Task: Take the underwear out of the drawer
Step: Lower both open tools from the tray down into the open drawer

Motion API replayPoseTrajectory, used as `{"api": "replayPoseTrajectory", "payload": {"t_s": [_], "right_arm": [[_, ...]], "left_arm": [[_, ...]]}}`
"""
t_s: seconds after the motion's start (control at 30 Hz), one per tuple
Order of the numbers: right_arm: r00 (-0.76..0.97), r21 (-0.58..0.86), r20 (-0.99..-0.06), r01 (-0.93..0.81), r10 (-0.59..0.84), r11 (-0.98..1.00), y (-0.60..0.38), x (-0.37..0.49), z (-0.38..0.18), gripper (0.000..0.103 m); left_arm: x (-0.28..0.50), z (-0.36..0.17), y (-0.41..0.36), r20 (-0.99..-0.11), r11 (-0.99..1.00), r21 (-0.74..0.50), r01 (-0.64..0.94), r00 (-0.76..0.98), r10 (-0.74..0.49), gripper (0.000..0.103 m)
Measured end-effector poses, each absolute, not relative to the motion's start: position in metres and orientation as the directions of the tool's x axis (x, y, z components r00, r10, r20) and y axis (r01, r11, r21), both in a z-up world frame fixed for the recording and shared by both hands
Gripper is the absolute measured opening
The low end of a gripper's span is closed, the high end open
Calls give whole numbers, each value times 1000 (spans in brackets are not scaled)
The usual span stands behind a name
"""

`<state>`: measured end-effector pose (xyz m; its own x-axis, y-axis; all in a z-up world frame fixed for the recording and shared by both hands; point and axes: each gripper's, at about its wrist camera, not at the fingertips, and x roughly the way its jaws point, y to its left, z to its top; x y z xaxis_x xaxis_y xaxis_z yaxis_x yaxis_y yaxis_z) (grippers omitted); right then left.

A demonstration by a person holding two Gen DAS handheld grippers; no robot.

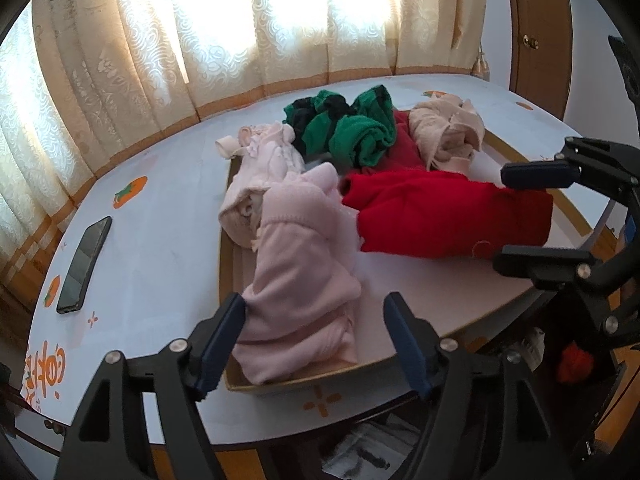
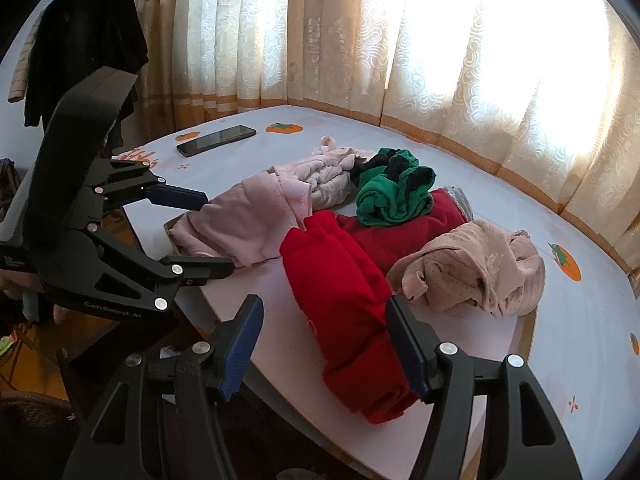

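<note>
A shallow cardboard drawer tray (image 1: pixel 288 384) lies on the table and holds piles of underwear. A pale pink piece (image 1: pixel 300 276) lies at its near left, a red piece (image 1: pixel 448 216) in the middle, green and black pieces (image 1: pixel 352 128) behind, a beige lace piece (image 1: pixel 448 132) at the back right. My left gripper (image 1: pixel 316 344) is open, its fingers either side of the pink piece's near end. My right gripper (image 2: pixel 326 344) is open over the near end of the red piece (image 2: pixel 344 300). The right gripper also shows in the left wrist view (image 1: pixel 528 216), and the left gripper in the right wrist view (image 2: pixel 200 236).
A black phone (image 1: pixel 84 266) lies on the white tablecloth (image 1: pixel 160 240) with orange fruit prints, left of the tray. Cream curtains (image 1: pixel 240 20) hang behind the table. A wooden door (image 1: pixel 536 28) is at the far right. Dark clothes (image 2: pixel 84 40) hang at the left in the right wrist view.
</note>
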<state>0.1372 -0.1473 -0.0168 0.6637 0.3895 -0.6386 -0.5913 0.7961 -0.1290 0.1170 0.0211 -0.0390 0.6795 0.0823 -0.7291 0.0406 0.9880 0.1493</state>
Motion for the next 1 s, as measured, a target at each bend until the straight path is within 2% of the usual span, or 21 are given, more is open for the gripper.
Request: {"api": "replayPoseTrajectory", "payload": {"t_s": [1.0], "right_arm": [[655, -131, -624, -625, 426, 769, -161, 51, -19, 67]], "left_arm": [[44, -44, -18, -702, 989, 93, 117, 712, -18, 76]]}}
